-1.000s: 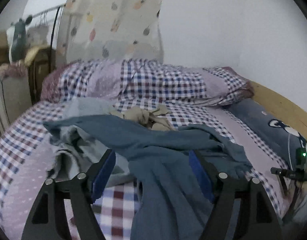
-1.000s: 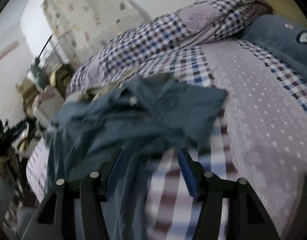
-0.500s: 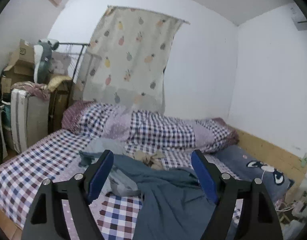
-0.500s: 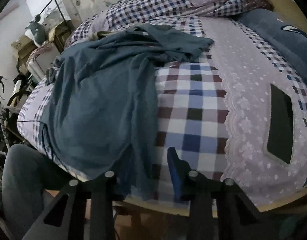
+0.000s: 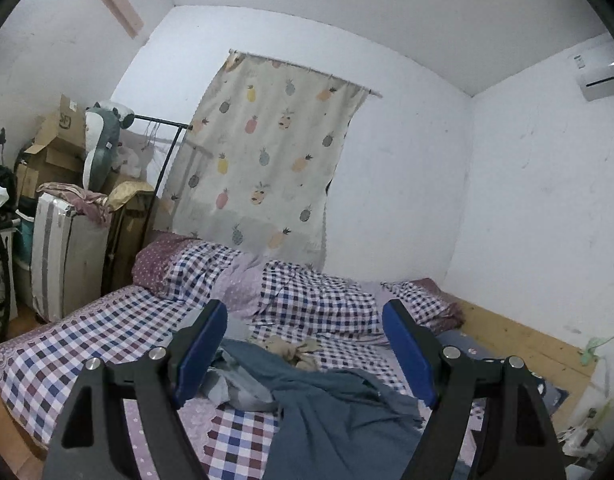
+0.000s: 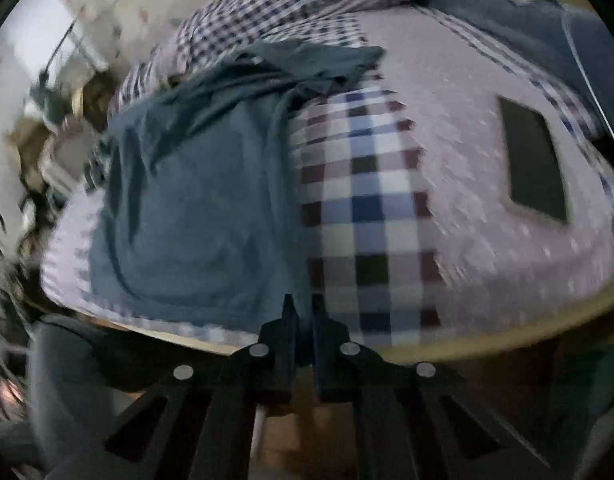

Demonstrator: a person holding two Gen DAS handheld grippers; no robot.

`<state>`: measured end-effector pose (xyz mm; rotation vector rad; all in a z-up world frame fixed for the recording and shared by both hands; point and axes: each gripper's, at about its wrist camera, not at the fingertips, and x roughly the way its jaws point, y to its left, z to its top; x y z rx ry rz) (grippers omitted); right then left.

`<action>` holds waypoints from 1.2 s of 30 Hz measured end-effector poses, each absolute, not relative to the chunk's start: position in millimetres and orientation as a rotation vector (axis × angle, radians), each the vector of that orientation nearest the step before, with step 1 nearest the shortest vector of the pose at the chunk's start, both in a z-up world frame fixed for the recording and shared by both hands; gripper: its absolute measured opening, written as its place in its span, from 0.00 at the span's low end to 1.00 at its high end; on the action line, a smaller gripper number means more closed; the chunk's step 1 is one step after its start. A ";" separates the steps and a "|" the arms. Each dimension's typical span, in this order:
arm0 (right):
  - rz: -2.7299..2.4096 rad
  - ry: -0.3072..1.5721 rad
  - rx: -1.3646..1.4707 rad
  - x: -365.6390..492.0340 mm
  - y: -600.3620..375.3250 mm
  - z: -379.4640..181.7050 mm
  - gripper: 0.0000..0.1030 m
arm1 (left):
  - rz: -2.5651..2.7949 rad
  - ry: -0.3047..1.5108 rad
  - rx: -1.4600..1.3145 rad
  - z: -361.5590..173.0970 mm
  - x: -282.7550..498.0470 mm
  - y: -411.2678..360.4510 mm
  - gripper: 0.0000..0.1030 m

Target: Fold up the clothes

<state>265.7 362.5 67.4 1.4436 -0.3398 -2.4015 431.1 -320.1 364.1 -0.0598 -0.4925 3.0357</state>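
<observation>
— Since half a second before, what had changed on the left?
— That camera had tilted a little higher. The left gripper stood released, holding nothing, above the blue-grey garment, which lay rumpled on the checked bed, its lower end cut off at 6 o'clock.

— And on the right?
— The right gripper had closed, clenched on the garment hem at the bed edge. The cloth spread flat toward 11 o'clock, bunched at its far end. Motion blur smeared everything at 9 o'clock.
</observation>
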 end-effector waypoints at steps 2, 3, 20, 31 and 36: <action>-2.413 -0.294 1.568 265.1 371.1 55.1 0.04 | 3.028 -0.490 -0.064 364.2 433.3 -318.0 0.81; -2.416 -0.273 1.627 264.7 374.9 49.2 0.04 | 3.021 -0.484 -0.085 361.7 428.8 -314.2 0.81; -2.680 -0.068 1.504 231.9 370.0 143.3 0.33 | 2.658 -0.599 -0.361 265.1 284.2 -204.4 0.86; -2.638 0.287 1.088 136.1 238.5 217.0 0.45 | 2.556 -0.683 -0.459 202.7 139.3 -141.4 0.86; -2.568 0.467 0.955 79.6 173.2 238.5 0.45 | 2.542 -0.792 -0.523 162.1 85.2 -143.6 0.86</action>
